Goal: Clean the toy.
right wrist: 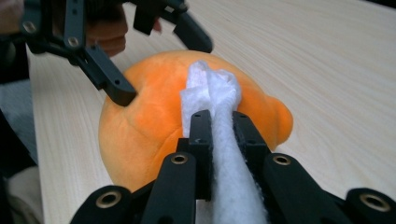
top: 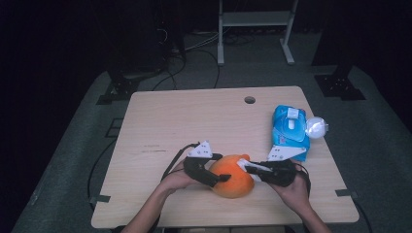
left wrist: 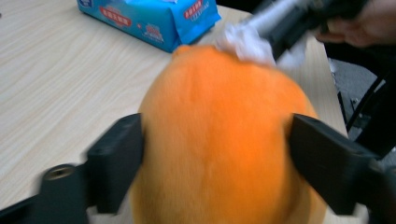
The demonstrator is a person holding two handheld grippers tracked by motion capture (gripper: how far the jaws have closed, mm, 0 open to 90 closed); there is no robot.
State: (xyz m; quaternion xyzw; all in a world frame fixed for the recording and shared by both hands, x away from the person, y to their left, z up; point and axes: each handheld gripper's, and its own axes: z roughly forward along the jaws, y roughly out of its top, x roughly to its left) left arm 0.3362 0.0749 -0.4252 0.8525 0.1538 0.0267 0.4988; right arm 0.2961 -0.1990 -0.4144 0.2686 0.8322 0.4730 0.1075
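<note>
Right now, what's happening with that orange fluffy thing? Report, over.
Left gripper clamps orange plush. Right gripper pinches white wipe against it. Blue wipes pack behind, nothing blocking.

You won't find any text you can read here. The blue plastic pack of wet wipes (left wrist: 154,18) carries red oval labels with white characters and a small blue-and-white mark near its edge, but in the left gripper view they are too small and blurred for you to make out. A faint dark line of print sits on the pale wooden table (top: 154,149), also illegible.
</note>
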